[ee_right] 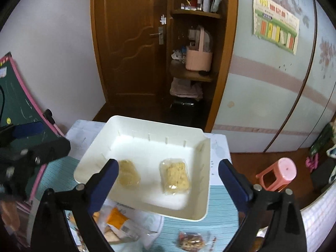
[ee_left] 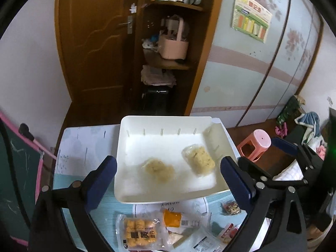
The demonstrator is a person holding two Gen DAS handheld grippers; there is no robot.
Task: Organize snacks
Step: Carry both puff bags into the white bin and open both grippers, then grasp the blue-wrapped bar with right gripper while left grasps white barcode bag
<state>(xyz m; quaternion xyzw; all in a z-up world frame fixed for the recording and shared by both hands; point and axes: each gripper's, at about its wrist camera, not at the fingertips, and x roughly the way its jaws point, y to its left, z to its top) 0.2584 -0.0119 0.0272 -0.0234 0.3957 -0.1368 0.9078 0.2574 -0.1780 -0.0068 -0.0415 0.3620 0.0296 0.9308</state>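
Note:
A white tray [ee_left: 168, 126] [ee_right: 145, 126] stands on the table with two clear packs of yellow crumbly snack in it, one at the left [ee_left: 158, 170] [ee_right: 128, 173] and one at the right [ee_left: 198, 157] [ee_right: 174, 175]. My left gripper [ee_left: 168, 178] is open and empty above the tray's near edge. My right gripper [ee_right: 168, 180] is open and empty above the tray; it also shows in the left wrist view [ee_left: 289, 153]. More snack packs lie in front of the tray: a pack of orange puffs [ee_left: 138, 233], an orange-labelled pack [ee_left: 174, 218] [ee_right: 117, 222] and a small reddish pack [ee_left: 231, 208] [ee_right: 192, 241].
The table [ee_left: 84, 147] has a striped teal cloth. A pink stool [ee_left: 255, 145] [ee_right: 279, 173] stands on the floor to the right. A green chalkboard [ee_left: 19, 168] [ee_right: 19, 105] leans at the left. A wooden door and shelves are behind.

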